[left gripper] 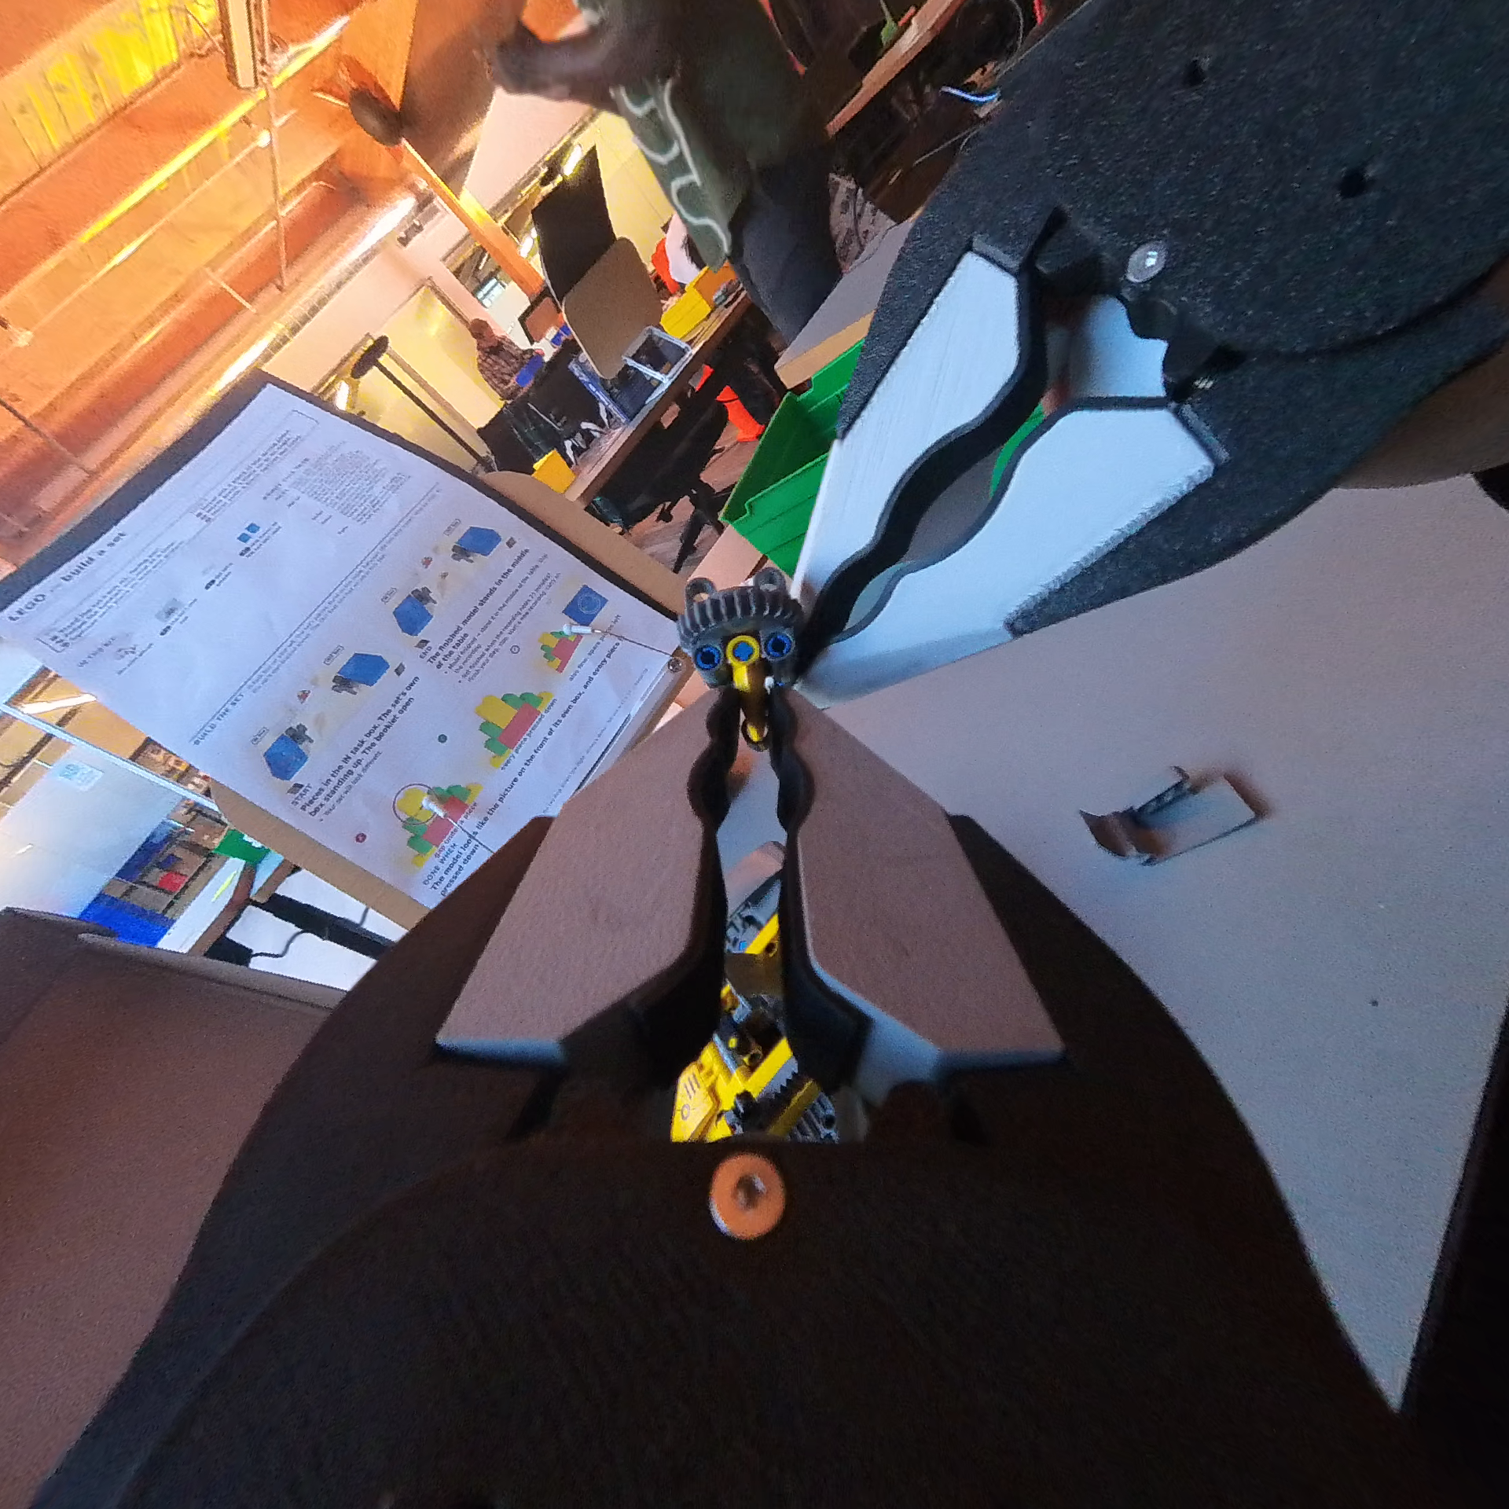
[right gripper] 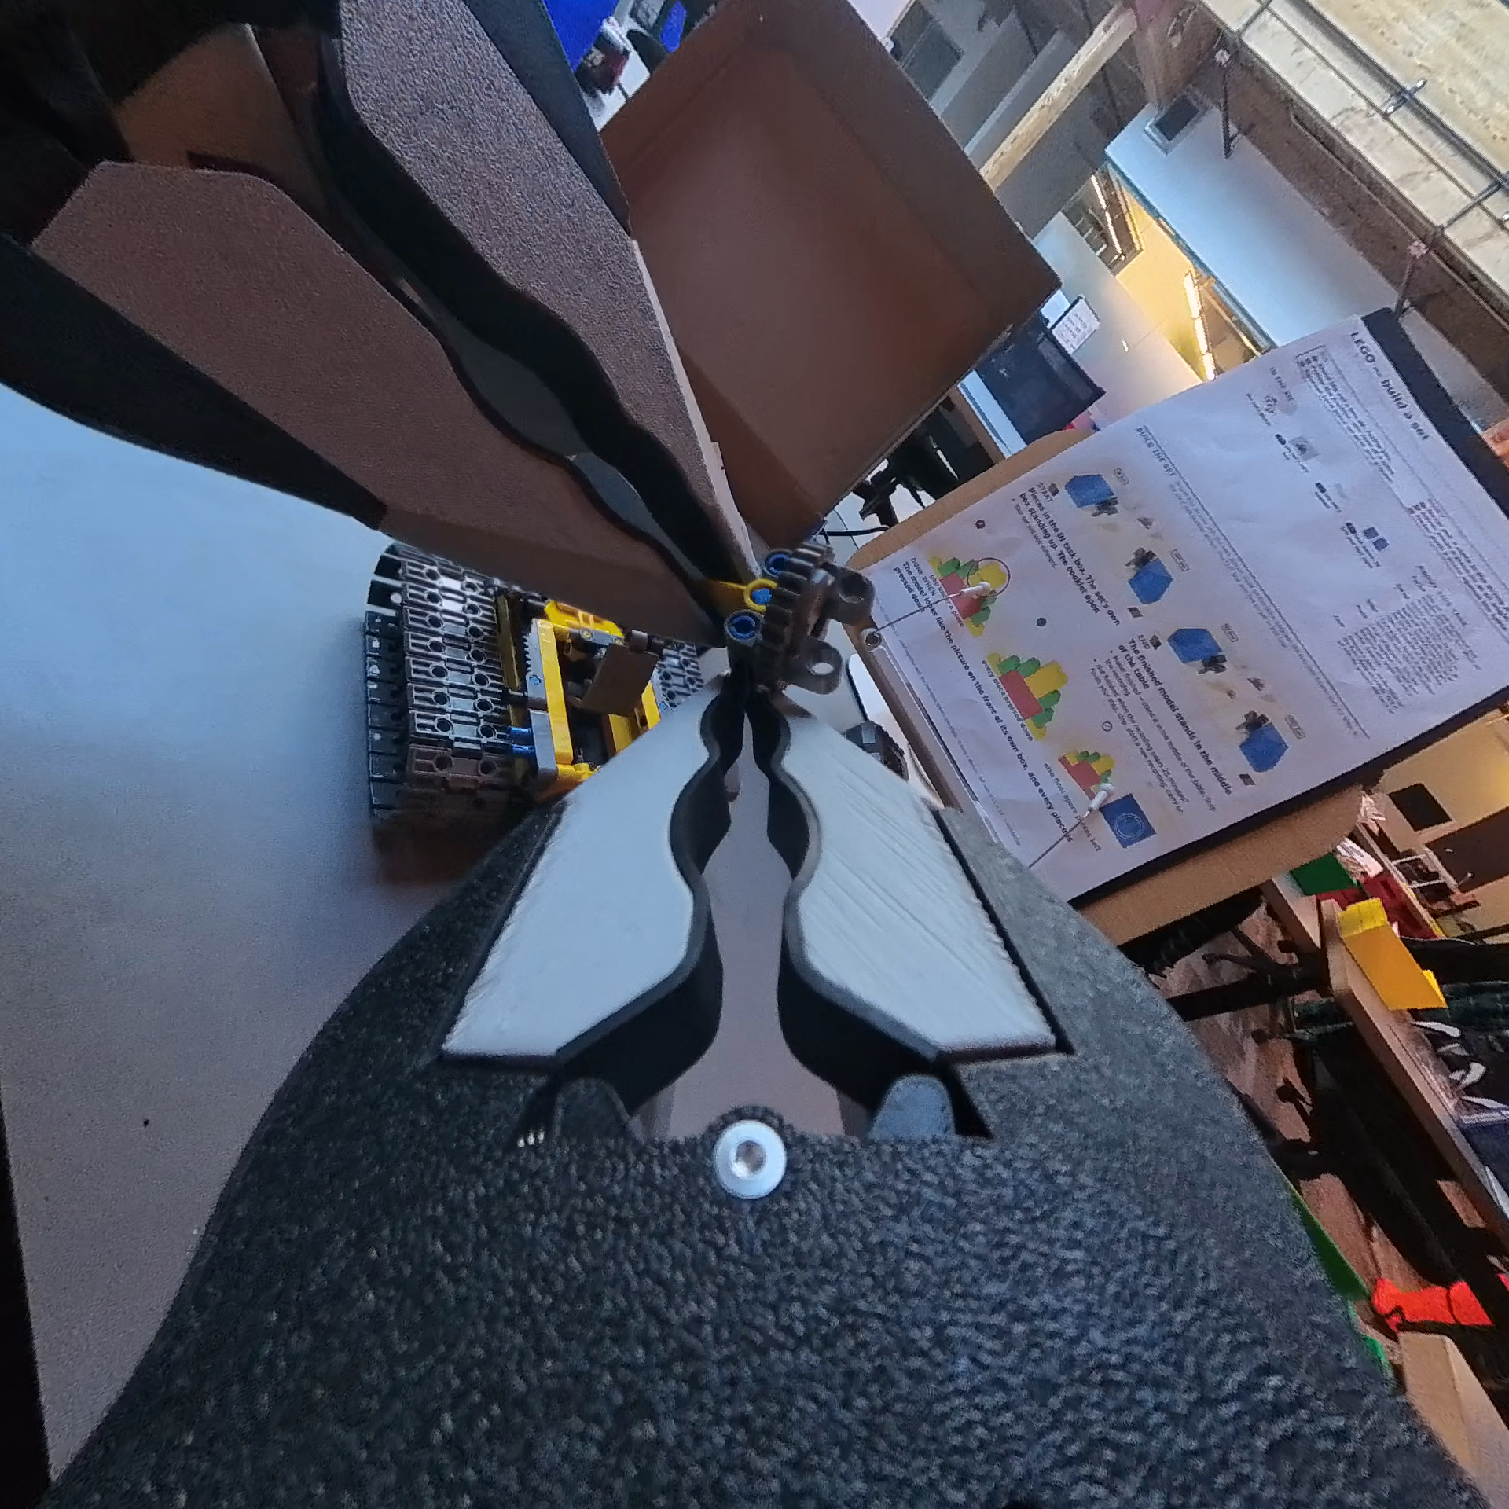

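Observation:
A small assembly (left gripper: pixel 739 620) of a dark grey gear, blue pins and a yellow connector (left gripper: pixel 750 690) is held in the air between both grippers. My left gripper (left gripper: pixel 747 712) is shut on the yellow connector. My right gripper (right gripper: pixel 747 694) is shut on the dark gear part (right gripper: pixel 796 625) from the other side. In the left wrist view the right gripper (left gripper: pixel 804 663) comes in from the upper right. In the right wrist view the left gripper (right gripper: pixel 723 612) comes in from the upper left. A yellow and black tracked model (right gripper: pixel 490 694) stands on the white table (right gripper: pixel 163 653) behind them.
A printed instruction sheet (left gripper: pixel 327 637) on a board stands at the table's edge, also in the right wrist view (right gripper: pixel 1184 588). An open cardboard box (right gripper: pixel 816 245) is beside it. Green bins (left gripper: pixel 784 490) and a small clear wrapper (left gripper: pixel 1176 816) lie on the table. A person (left gripper: pixel 694 122) stands beyond. Less than 4 cm separates the two grippers' tips.

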Tool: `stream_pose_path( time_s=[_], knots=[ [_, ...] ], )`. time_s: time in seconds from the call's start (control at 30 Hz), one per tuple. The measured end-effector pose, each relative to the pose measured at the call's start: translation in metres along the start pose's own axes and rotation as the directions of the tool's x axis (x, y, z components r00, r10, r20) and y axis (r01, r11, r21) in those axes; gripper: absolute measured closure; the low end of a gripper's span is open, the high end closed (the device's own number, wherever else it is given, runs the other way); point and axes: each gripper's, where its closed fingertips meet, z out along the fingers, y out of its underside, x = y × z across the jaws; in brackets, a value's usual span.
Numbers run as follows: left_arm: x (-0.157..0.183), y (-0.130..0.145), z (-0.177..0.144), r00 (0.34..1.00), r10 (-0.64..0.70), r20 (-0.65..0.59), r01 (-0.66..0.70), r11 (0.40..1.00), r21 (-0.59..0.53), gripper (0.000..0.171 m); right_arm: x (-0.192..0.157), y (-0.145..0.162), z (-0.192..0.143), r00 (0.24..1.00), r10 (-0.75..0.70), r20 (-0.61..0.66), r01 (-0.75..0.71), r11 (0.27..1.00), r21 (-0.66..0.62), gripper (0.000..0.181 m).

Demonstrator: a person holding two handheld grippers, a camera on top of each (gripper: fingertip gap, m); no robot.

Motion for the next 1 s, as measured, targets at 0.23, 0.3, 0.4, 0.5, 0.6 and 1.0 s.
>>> stream_pose_path(
  time_s=[0.23, 0.3, 0.4, 0.5, 0.6, 1.0],
  knots=[
    [0.001, -0.013, -0.005, 1.000, 0.013, 0.016, -0.014, 0.996, 0.088, 0.167, 0.006, 0.029, 0.009, 0.999, -0.027, -0.034, 0.021, 0.986, -0.163, 0.181],
    [-0.009, -0.035, -0.019, 0.998, 0.019, 0.063, -0.028, 0.989, 0.145, 0.167, 0.004, 0.064, 0.020, 0.999, 0.032, 0.011, -0.029, 0.968, -0.251, 0.181],
    [-0.018, -0.026, -0.019, 0.992, -0.123, -0.022, 0.124, 0.986, 0.112, 0.167, 0.003, 0.039, 0.015, 0.962, 0.252, 0.109, -0.245, 0.967, -0.072, 0.181],
    [-0.025, -0.017, -0.021, 0.934, -0.323, -0.151, 0.345, 0.926, 0.152, 0.167, 0.015, 0.019, 0.005, 0.961, 0.256, 0.107, -0.259, 0.966, 0.017, 0.181],
    [-0.022, -0.021, -0.021, 0.873, -0.417, -0.254, 0.463, 0.873, 0.156, 0.167, 0.016, 0.003, -0.007, 0.970, 0.213, 0.116, -0.224, 0.971, 0.085, 0.181],
    [-0.009, -0.019, -0.016, 0.717, -0.562, -0.413, 0.648, 0.756, 0.096, 0.167, 0.005, -0.032, -0.026, 0.981, 0.131, 0.140, -0.153, 0.975, 0.163, 0.170]
  ],
)
